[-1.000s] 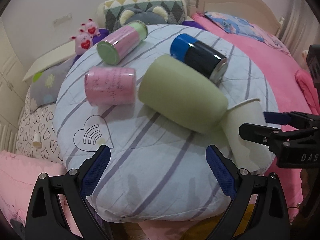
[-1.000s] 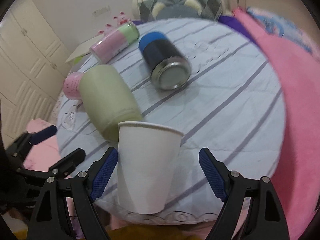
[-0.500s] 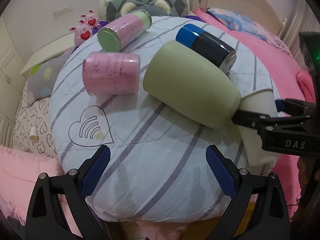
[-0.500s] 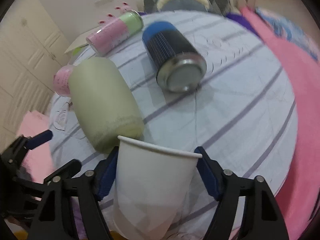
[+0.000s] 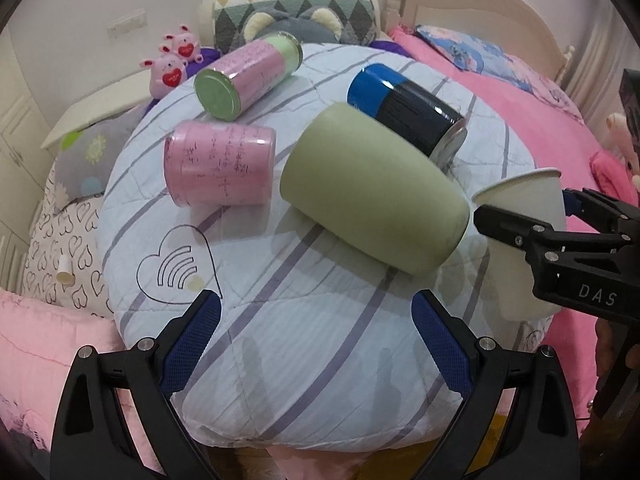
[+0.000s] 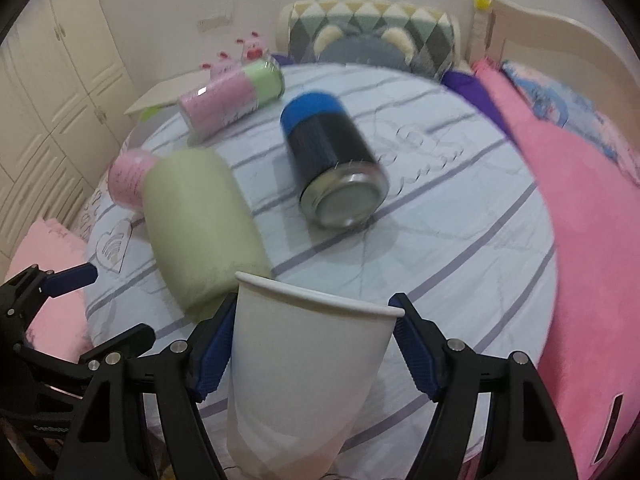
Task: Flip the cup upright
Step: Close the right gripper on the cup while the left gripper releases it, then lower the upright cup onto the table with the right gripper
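A white paper cup (image 6: 304, 368) stands upright between the blue pads of my right gripper (image 6: 314, 344), which is shut on it near the front right edge of the round striped cushion (image 6: 460, 216). In the left wrist view the cup (image 5: 524, 208) shows at the far right, with the right gripper (image 5: 524, 212) clamped around it. My left gripper (image 5: 316, 340) is open and empty over the cushion's front edge (image 5: 320, 360). A large green cup (image 5: 372, 196) lies on its side just left of the paper cup.
A blue-and-black can (image 5: 408, 108), a pink cup (image 5: 220, 168) and a pink-and-green canister (image 5: 248, 76) lie on their sides on the cushion. Pink bedding (image 6: 592, 240) is to the right, pillows (image 5: 296, 16) and a headboard (image 5: 472, 16) behind, cupboards (image 6: 44, 92) at left.
My right gripper closed on the paper cup and raised it, so its rim now stands higher beside the green cup. My left gripper moved slightly and stayed open.
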The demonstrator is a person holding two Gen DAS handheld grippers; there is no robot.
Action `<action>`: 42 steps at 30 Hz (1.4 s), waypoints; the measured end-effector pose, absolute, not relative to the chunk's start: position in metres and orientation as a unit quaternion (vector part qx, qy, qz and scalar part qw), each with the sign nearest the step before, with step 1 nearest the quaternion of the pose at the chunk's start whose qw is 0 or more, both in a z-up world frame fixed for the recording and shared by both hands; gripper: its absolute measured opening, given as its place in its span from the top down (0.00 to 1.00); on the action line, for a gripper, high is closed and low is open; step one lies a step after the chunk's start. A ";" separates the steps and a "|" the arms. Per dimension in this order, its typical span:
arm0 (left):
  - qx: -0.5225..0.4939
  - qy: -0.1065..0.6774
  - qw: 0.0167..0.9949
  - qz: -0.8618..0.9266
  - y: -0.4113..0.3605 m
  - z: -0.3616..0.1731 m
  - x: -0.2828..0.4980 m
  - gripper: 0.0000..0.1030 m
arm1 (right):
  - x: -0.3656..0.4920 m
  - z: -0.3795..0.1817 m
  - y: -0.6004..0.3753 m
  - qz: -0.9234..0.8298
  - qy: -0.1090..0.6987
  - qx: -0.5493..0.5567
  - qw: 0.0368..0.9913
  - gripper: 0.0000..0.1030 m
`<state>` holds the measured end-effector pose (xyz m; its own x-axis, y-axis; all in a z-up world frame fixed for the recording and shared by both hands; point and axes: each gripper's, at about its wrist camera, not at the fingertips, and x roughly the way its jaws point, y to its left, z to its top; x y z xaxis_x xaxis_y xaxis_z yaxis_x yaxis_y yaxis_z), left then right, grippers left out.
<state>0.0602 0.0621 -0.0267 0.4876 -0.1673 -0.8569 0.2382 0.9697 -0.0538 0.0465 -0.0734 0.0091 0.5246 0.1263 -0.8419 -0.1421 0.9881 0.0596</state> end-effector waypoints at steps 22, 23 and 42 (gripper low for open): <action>-0.002 0.476 0.874 -0.094 0.067 -0.020 0.057 0.01 | 0.018 -0.001 -0.076 0.074 0.282 -0.067 0.954 0.27; -0.002 0.476 0.875 -0.092 0.068 -0.020 0.056 0.01 | 0.014 -0.003 -0.076 0.075 0.278 -0.067 0.955 0.27; -0.004 0.465 0.881 -0.088 0.056 -0.023 0.020 0.01 | -0.028 -0.013 -0.084 0.075 0.273 -0.072 0.956 0.22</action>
